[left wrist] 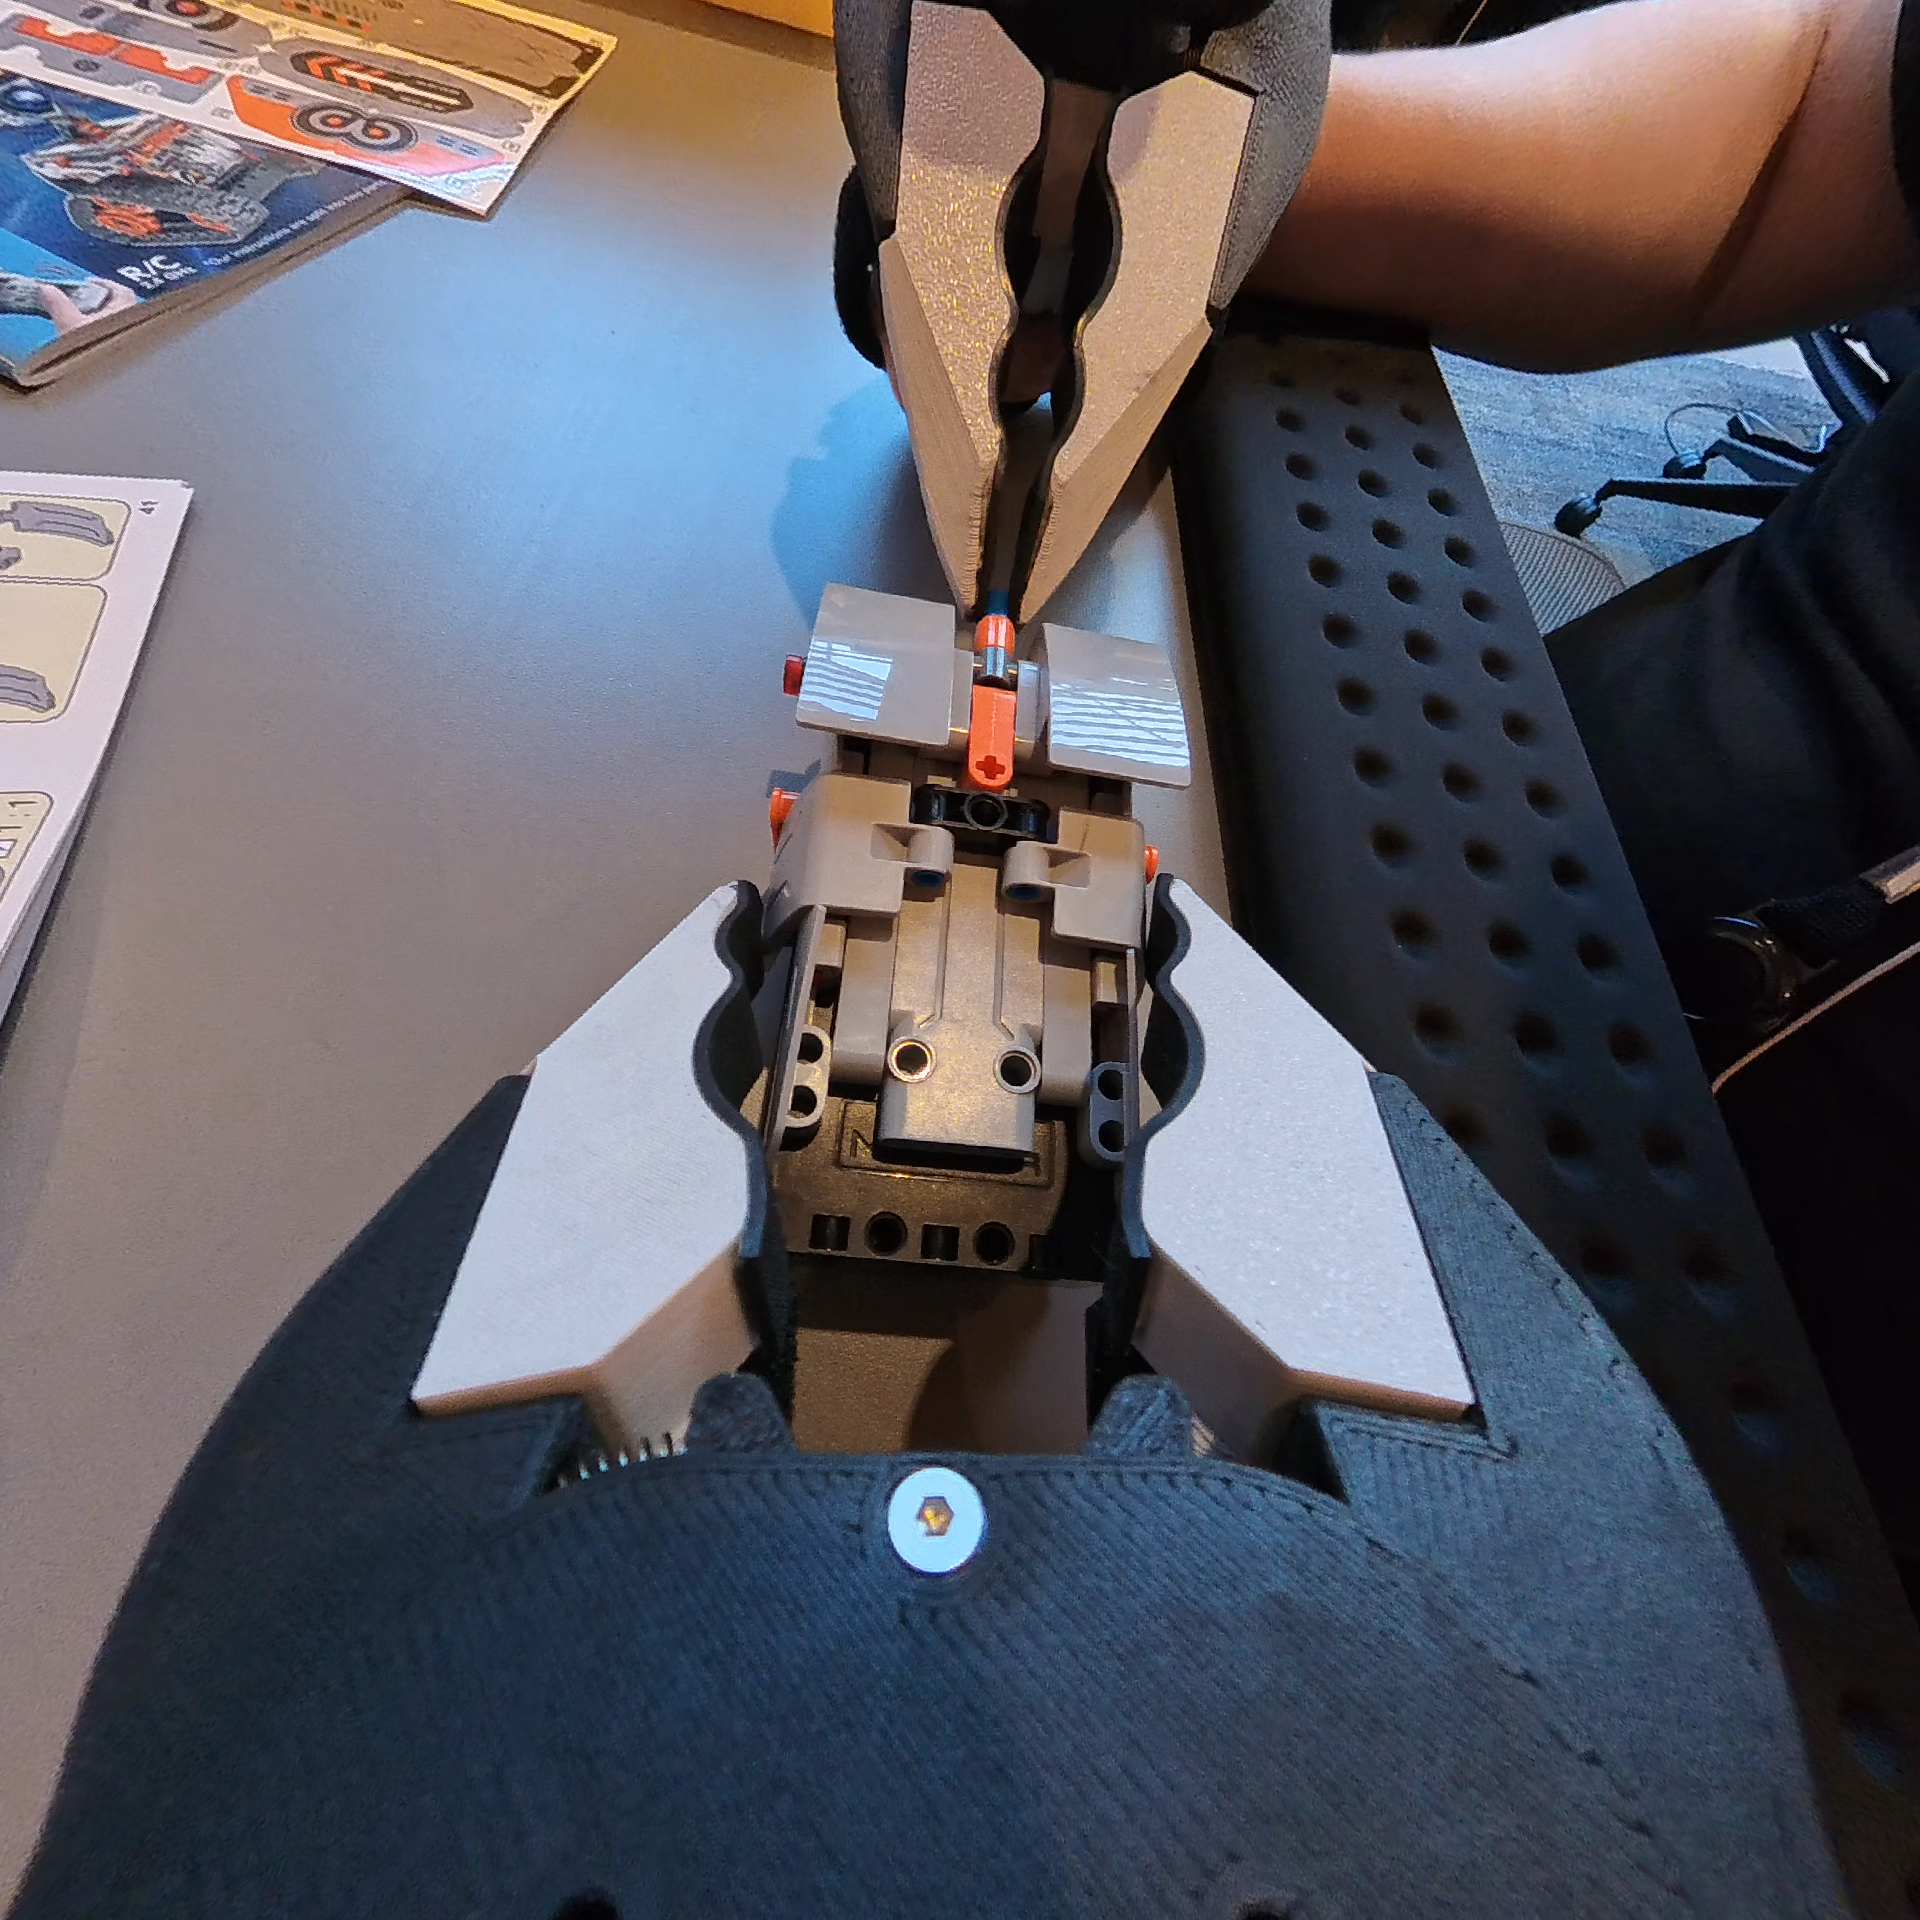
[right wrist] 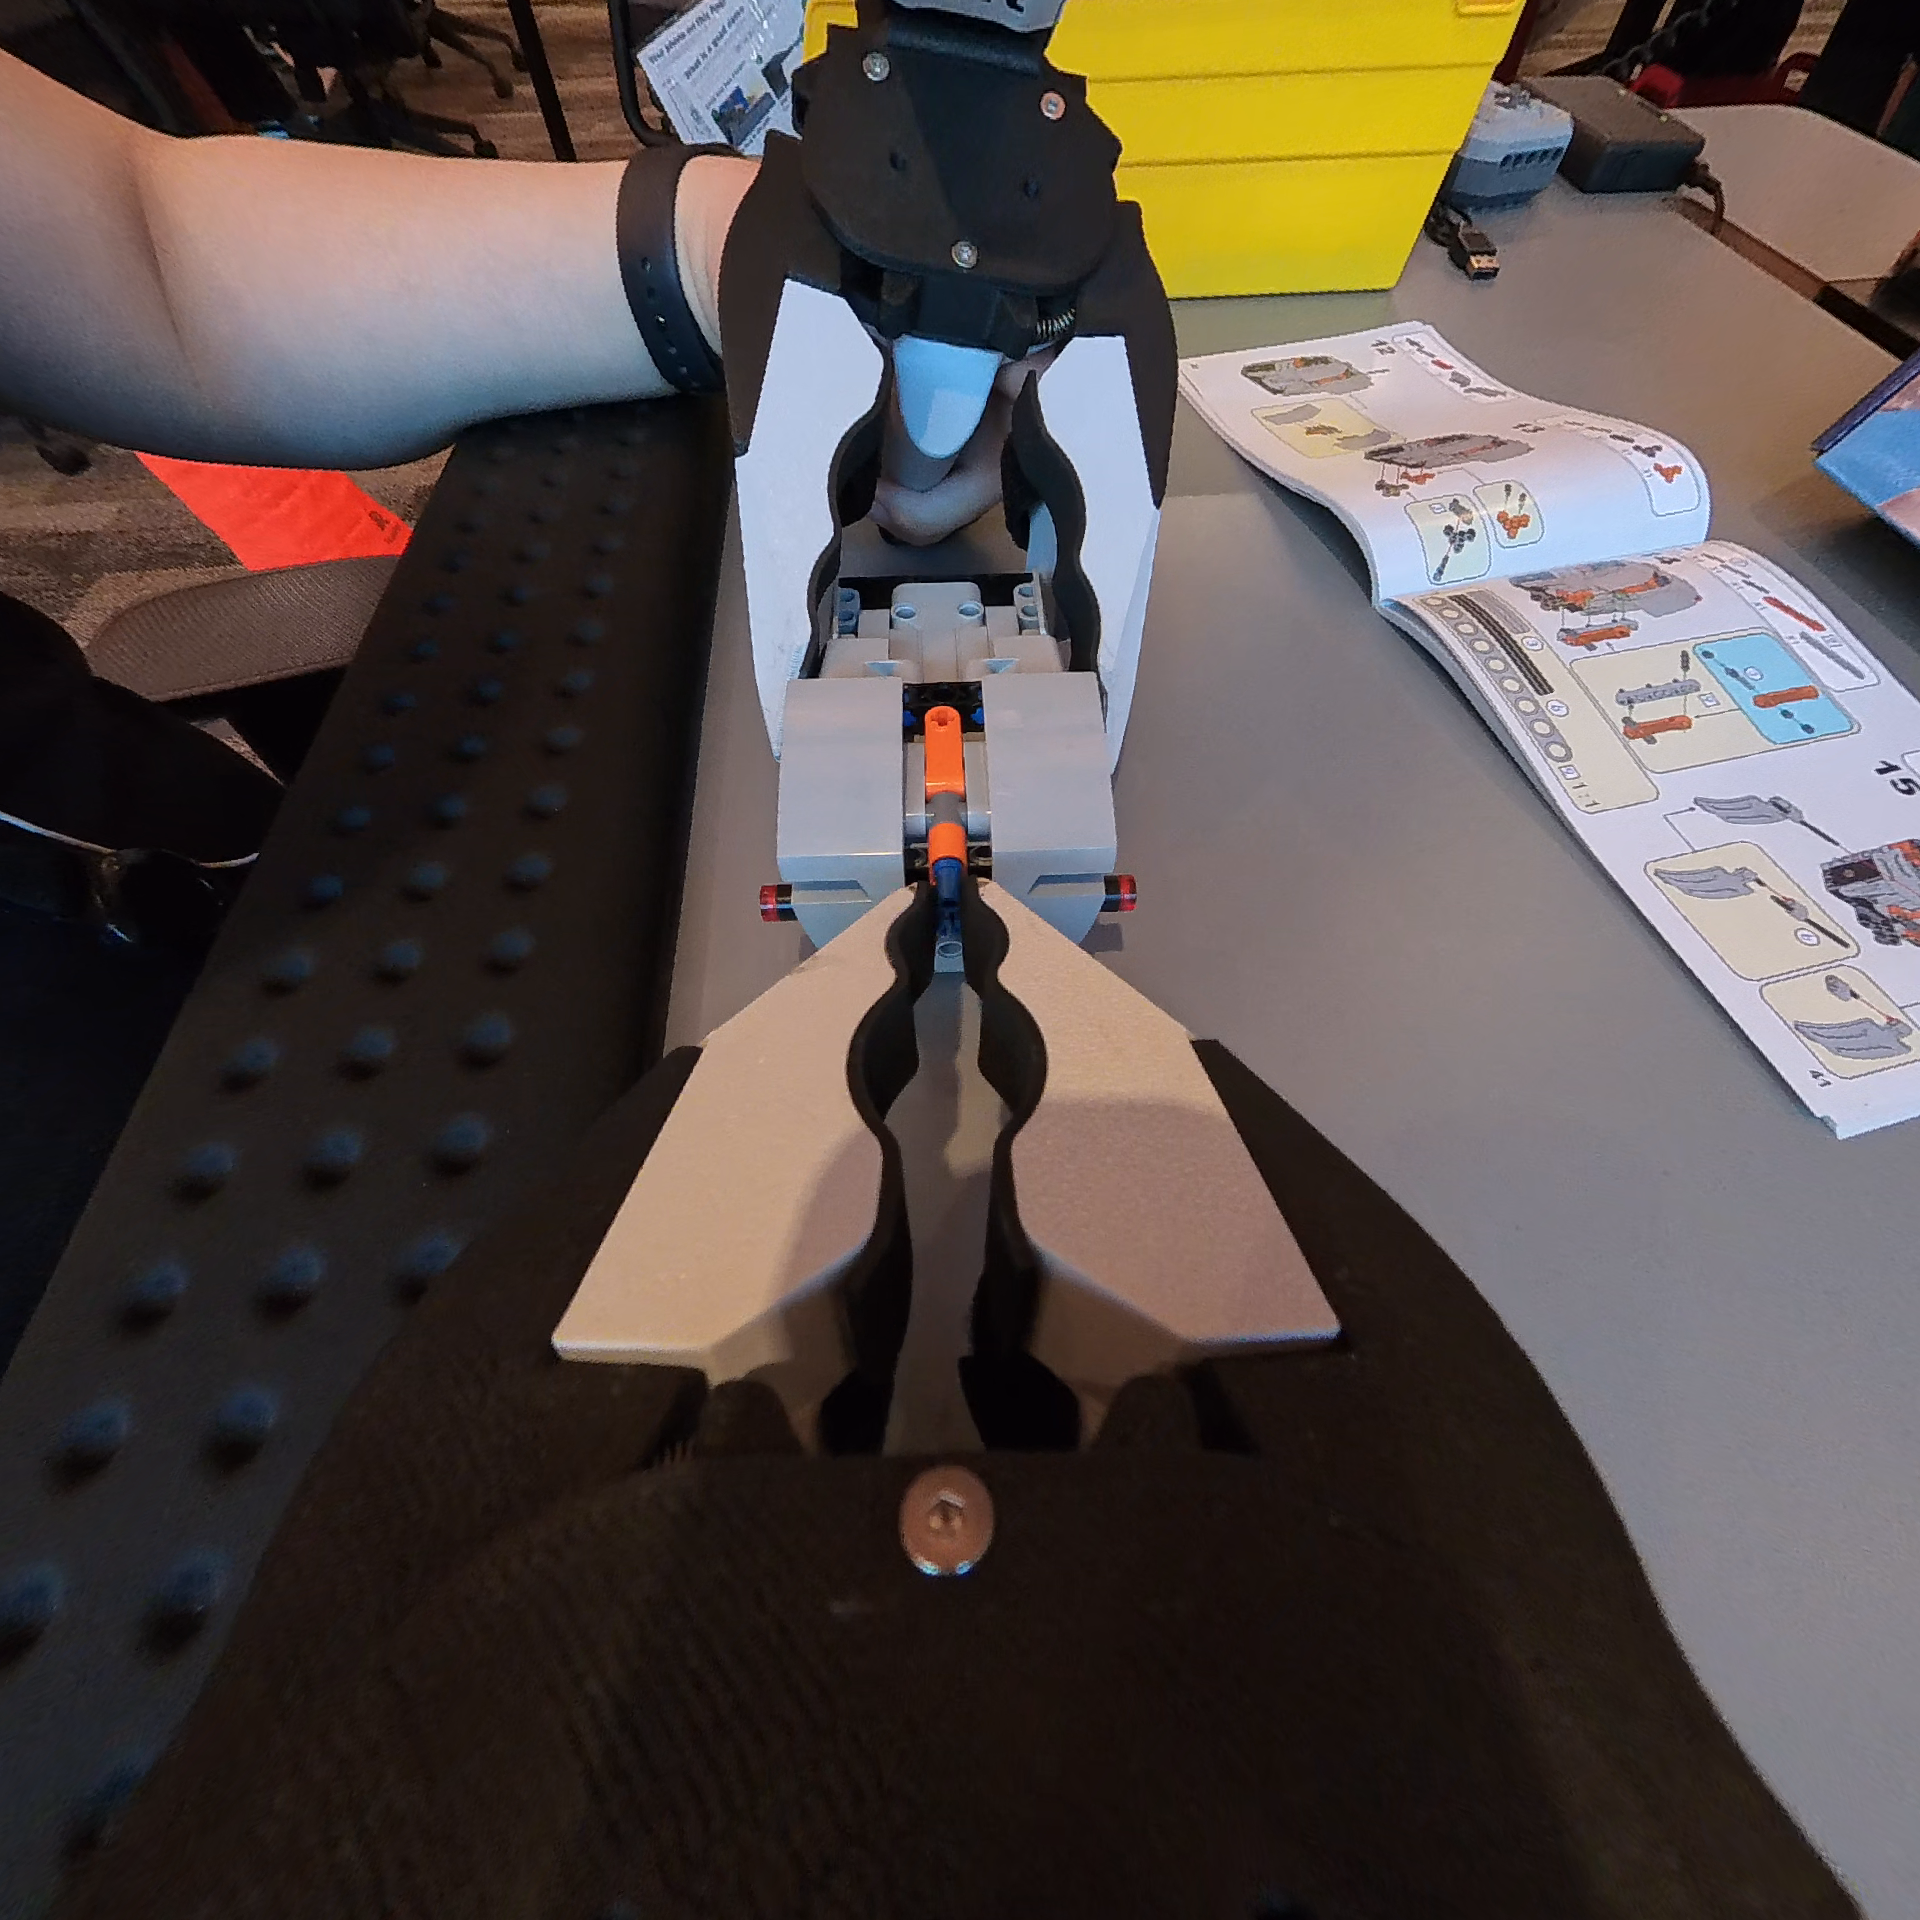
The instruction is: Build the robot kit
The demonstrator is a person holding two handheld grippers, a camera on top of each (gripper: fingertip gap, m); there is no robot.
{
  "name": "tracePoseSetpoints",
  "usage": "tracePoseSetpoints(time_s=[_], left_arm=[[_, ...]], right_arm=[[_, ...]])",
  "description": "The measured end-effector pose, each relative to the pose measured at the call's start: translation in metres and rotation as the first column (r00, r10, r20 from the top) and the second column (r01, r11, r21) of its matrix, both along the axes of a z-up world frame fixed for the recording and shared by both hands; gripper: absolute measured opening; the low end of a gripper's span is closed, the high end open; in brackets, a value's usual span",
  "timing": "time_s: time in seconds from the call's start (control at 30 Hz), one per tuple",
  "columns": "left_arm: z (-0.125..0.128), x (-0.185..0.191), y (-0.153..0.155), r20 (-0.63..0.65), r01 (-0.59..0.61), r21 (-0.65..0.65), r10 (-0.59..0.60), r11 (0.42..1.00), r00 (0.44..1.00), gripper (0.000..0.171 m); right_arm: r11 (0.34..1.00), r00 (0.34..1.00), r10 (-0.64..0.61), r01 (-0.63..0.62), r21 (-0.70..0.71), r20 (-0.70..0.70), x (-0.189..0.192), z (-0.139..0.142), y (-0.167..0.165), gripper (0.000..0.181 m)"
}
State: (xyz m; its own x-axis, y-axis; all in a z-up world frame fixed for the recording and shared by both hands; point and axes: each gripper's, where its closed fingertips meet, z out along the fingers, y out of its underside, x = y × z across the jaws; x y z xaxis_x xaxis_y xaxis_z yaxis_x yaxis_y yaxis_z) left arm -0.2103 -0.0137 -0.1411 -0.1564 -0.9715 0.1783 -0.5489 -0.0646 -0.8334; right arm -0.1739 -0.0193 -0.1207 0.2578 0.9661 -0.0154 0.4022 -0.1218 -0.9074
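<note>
Your left claw point(left wrist: 951, 1049) is clamped around the rear of the grey brick-built model point(left wrist: 961, 935), its two fingers pressing the model's flanks, the black block at the back sitting deep between them. Your right claw point(right wrist: 943, 914) is nearly shut, its tips pinching a small dark blue pin point(right wrist: 948, 902) at the end of the orange axle piece point(right wrist: 943, 769) that runs down the model's middle line, between the two smooth grey panels. The model lies just above or on the grey surface point(left wrist: 416, 623), near its edge, beside the black perforated strip point(left wrist: 1455, 727); whether it rests on the surface or is held clear of it cannot be told. You can expect the model to feel light and stiff, hard plastic throughout, but only clicked together, so a twist or a hard squeeze may pop panels or pins loose. Its flat side walls, where your left claw sits, look like the soundest hold; the glossy slanted panels in front look slippery and poorly anchored. The pin is tiny and smooth and could shoot out of the tips if pinched off-centre. Farther out, an open instruction booklet point(right wrist: 1621, 665) lies on the surface to your right claw's side, a sticker sheet point(left wrist: 343, 94) and another booklet point(left wrist: 156, 208) lie beyond, and a yellow bin point(right wrist: 1299, 135) stands at the back.
</note>
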Motion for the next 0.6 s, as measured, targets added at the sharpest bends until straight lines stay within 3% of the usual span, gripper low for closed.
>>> tracePoseSetpoints(time_s=[0.6], left_arm=[[-0.0018,0.0029,-0.0008,-0.011,-0.002,-0.005,0.002,1.000,1.000,0.073]], right_arm=[[1.000,1.000,-0.011,0.011,-0.018,0.025,-0.0011,-0.0006,0.0004,0.002]])
